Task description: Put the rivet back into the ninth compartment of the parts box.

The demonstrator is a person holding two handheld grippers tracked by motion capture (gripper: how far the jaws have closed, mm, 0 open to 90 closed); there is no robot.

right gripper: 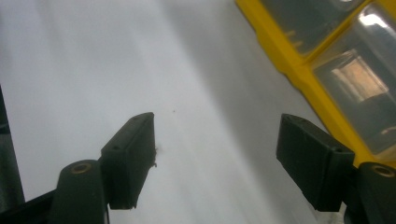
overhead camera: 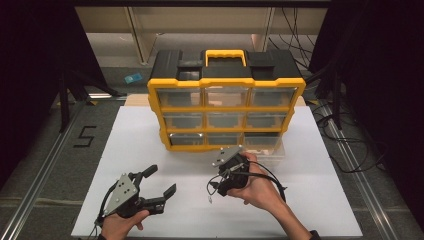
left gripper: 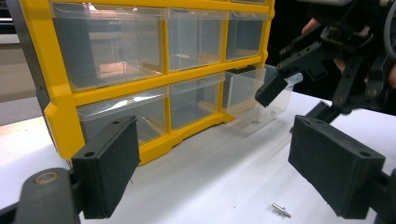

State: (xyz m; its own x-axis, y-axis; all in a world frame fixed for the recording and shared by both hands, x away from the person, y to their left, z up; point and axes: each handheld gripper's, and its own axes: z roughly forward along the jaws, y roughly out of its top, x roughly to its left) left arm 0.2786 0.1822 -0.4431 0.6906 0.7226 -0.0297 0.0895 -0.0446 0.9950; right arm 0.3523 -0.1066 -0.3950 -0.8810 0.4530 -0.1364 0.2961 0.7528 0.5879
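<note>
Both sets of jaws stand apart and empty. Right gripper (overhead camera: 231, 159) hovers near the pulled-out drawer (left gripper: 257, 100) of the organizer (overhead camera: 226, 107); left gripper (overhead camera: 155, 182) waits over the table (overhead camera: 150, 145), a screw (left gripper: 281, 209) lying before it. Next, likely: pinch that screw.

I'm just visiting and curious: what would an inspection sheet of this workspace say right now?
Surface: white table, bare apart from the items below.
Job's things: yellow-and-black drawer cabinet standing upright at the far side; its bottom right clear drawer is pulled out, with a small dark piece inside; a small metal pin lies on the table.
Clutter: nothing seen on the table.
Grippers: left tool open, empty, near the table's front edge; right tool open, empty, close to the pulled-out drawer.
Cables: a black cable loops from the right tool; more cables on the floor at the right.
Surroundings: dark curtains, a floor marking "5", a small blue item on the floor.
</note>
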